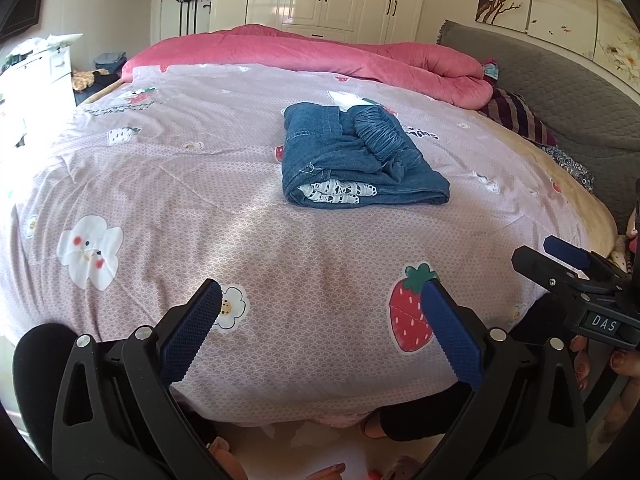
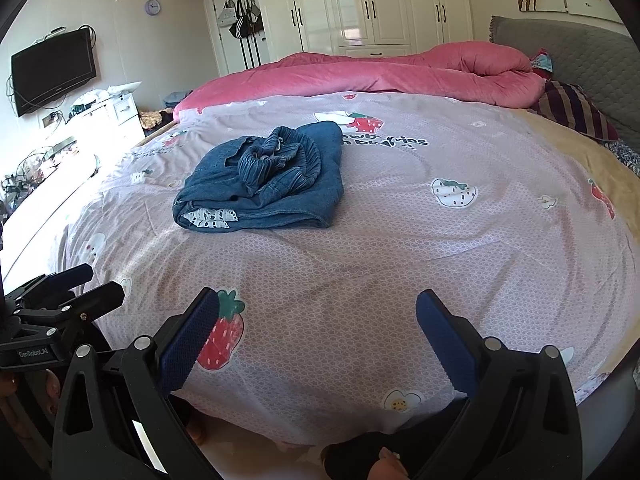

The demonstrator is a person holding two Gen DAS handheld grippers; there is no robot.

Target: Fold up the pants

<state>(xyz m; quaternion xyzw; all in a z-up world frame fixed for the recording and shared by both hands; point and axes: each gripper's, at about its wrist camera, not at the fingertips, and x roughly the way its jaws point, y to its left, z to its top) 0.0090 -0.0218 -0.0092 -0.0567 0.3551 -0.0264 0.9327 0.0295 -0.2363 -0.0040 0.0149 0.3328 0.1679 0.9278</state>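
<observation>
Both grippers are hanging back at the near edge of the bed, so up close it's mostly blue pads: the left gripper [image 1: 322,292] has its jaws spread wide with nothing between them, and the right gripper [image 2: 318,300] is the same, wide apart and empty. Neither is anywhere near the pants [image 1: 360,156], which sit well out in the middle of the strawberry-print bedsheet [image 1: 200,184] as a compact denim bundle, lace trim peeking out of the front fold. My guess is the folding is basically done and the person has backed off to the bed edge, which would explain the empty jaws. That said, the elastic waistband is bunched on top, so it's not super tidy. The right wrist view shows that scrunched waistband more clearly, plus a wall TV [image 2: 54,74] and clock you can't see from the other side. The left wrist view catches the right gripper off at its far right, and shows the bundle's squarer front edge. A pink duvet [image 1: 320,50] is piled along the far side.
</observation>
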